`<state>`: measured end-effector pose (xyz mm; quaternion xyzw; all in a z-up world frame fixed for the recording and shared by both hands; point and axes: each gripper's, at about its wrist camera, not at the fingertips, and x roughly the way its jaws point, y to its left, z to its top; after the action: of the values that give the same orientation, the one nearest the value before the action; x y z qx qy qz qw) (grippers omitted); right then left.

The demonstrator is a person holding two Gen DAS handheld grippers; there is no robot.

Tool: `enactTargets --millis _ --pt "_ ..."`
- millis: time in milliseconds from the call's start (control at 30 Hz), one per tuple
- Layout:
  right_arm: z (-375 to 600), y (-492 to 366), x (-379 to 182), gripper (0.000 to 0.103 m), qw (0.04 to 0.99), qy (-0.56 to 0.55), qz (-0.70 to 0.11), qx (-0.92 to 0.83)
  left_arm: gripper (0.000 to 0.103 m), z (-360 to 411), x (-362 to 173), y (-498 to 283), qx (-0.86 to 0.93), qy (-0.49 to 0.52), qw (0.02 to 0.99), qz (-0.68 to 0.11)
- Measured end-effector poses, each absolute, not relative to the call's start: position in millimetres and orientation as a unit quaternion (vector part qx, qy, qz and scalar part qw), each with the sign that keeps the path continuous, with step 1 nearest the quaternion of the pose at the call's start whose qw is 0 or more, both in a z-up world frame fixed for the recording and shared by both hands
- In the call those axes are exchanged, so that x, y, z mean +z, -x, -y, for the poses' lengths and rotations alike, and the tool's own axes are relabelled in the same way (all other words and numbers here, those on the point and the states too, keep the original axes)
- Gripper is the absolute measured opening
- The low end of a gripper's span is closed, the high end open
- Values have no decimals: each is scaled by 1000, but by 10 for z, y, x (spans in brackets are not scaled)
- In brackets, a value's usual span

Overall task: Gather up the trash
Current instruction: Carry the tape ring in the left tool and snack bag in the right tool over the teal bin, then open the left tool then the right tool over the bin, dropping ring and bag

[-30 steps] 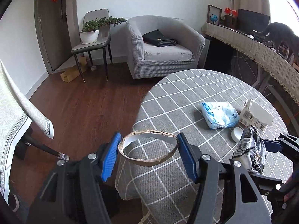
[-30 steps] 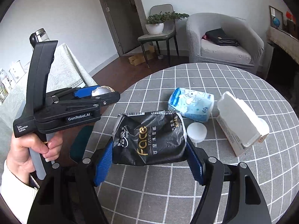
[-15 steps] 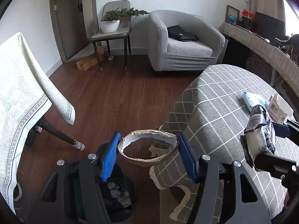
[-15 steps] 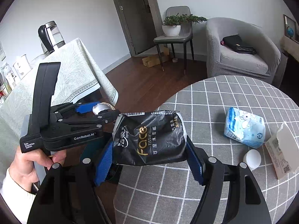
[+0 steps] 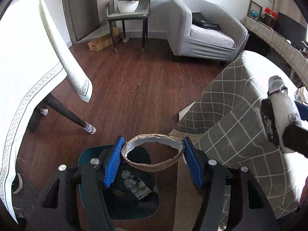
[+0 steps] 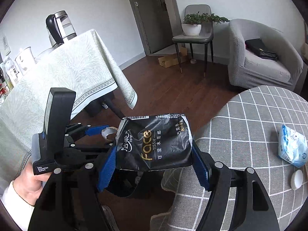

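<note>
My left gripper (image 5: 153, 158) is shut on a brown cardboard ring (image 5: 154, 164) with a white inside, held above a dark teal trash bin (image 5: 119, 198) on the floor with crumpled paper in it. My right gripper (image 6: 154, 163) is shut on a black tissue wrapper (image 6: 154, 144) printed "Face", held over the edge of the round checked table (image 6: 250, 134). The wrapper also shows at the right of the left wrist view (image 5: 277, 119). The left gripper shows in the right wrist view (image 6: 96, 132), left of the wrapper. The bin is mostly hidden in the right wrist view.
A blue tissue pack (image 6: 292, 146) and a white cap (image 6: 297, 177) lie on the checked table. A table with a pale cloth (image 5: 28, 57) stands to the left, its leg (image 5: 67, 113) near the bin. A grey armchair (image 5: 204, 30) and a chair with a plant (image 5: 130, 9) stand beyond.
Both grippers have swung left off the checked table, with ring and wrapper still held. The left gripper now hangs over the trash bin, and the right has reached the table's edge.
</note>
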<state>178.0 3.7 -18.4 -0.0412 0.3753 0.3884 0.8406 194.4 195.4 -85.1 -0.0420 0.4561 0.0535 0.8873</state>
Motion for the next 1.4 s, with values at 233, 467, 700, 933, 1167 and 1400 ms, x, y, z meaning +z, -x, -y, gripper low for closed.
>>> enactTargets --millis 233,467,700,933,1167,1400 --pt "-350 -1787 -273 72 832 46 -383 399 65 -2282 -1195 -1829 75 36 865 -495" --pt "-670 -1759 -392 72 821 52 -394 411 65 -2562 -1494 -1696 78 44 843 -530" --pt "-1019 -1745 -492 72 809 57 -404 423 65 -2671 -1732 -1558 73 36 824 -560" --pt "-1334 -1726 -654 72 800 70 -415 428 75 -2879 -1845 -1450 74 34 814 -575" --pt "-1547 -1730 -806 72 794 81 -426 427 77 -3044 -1765 -1322 82 36 824 -560" --pt "-1774 -1725 -980 72 787 93 -439 423 78 -3250 -1547 -1207 96 50 838 -535"
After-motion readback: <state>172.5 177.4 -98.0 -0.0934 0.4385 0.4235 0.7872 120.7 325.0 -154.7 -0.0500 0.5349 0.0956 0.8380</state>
